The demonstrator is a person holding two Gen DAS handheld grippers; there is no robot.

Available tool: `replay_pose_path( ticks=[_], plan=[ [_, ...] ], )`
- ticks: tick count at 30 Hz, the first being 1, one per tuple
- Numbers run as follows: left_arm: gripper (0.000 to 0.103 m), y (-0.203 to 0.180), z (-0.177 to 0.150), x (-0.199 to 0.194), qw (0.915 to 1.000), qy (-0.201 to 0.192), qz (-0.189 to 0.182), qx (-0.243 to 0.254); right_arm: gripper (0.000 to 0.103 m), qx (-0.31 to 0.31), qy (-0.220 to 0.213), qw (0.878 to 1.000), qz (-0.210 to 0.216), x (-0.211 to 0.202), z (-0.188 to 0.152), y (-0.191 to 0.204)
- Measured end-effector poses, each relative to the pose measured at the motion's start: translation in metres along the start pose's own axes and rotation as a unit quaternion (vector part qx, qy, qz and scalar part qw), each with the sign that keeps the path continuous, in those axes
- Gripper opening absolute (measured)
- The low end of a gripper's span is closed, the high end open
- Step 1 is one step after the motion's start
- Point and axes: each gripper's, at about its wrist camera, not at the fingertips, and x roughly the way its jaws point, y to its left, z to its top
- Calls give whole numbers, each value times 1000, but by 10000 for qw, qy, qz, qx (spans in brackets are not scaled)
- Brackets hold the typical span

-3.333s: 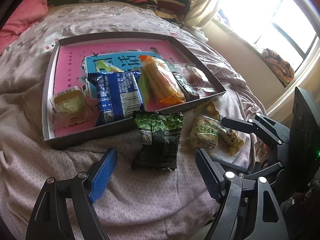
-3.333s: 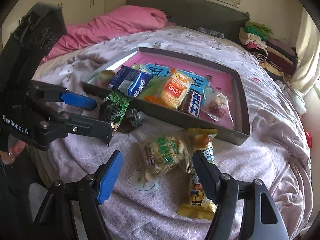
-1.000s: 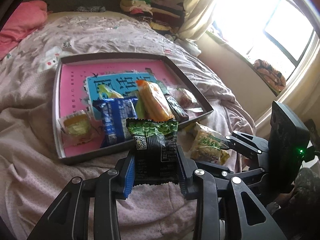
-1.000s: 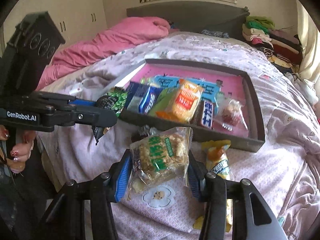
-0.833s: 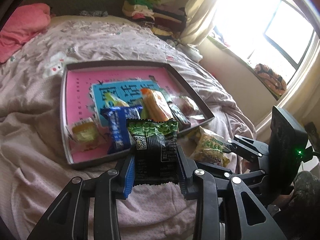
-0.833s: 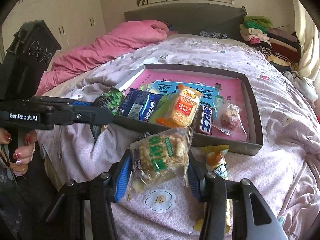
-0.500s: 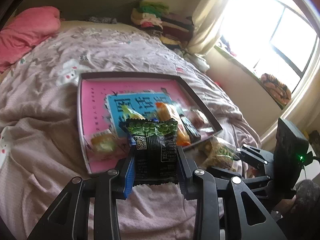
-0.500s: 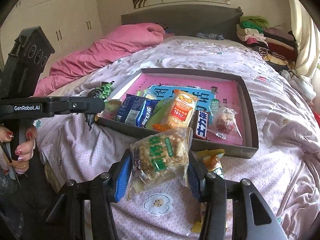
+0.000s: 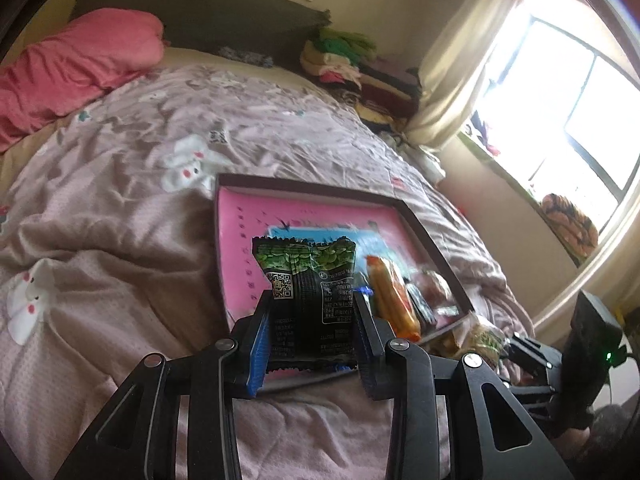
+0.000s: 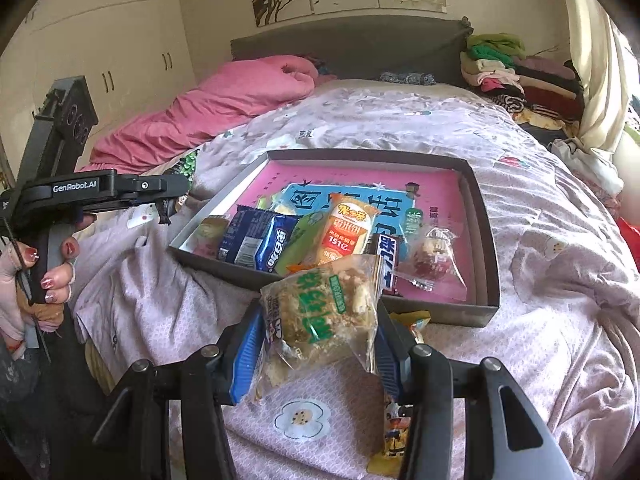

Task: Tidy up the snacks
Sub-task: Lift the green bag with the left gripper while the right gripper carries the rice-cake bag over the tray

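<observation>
My left gripper [image 9: 310,322] is shut on a green and black snack packet [image 9: 310,280], held in the air before the near left corner of the pink-lined box [image 9: 236,240]. My right gripper [image 10: 316,340] is shut on a clear bag of rice crackers with green print [image 10: 320,312], held above the bedspread in front of the box [image 10: 486,248]. The box holds a blue packet [image 10: 256,242], an orange packet [image 10: 346,232] and several other snacks. A yellow snack bag [image 10: 394,432] lies on the bedspread under my right gripper.
The box sits on a pink-lilac bedspread [image 9: 100,240] with folds. A pink duvet [image 10: 224,108] lies at the head of the bed, folded clothes [image 10: 520,76] at the far right. The left gripper [image 10: 176,188] shows at the left of the right wrist view.
Both grippers shut on their packets and lifted them off the bedspread. The left gripper has since risen and swung left, toward the box's left side. The right gripper rose slightly.
</observation>
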Motion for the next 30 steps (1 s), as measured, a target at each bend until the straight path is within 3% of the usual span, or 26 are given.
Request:
replay_pose_path(
  ticks=[30],
  plan=[
    [37, -9, -14, 44, 9973, 353, 534, 349, 51, 657, -544, 9950, -525, -4, 37, -44]
  ],
)
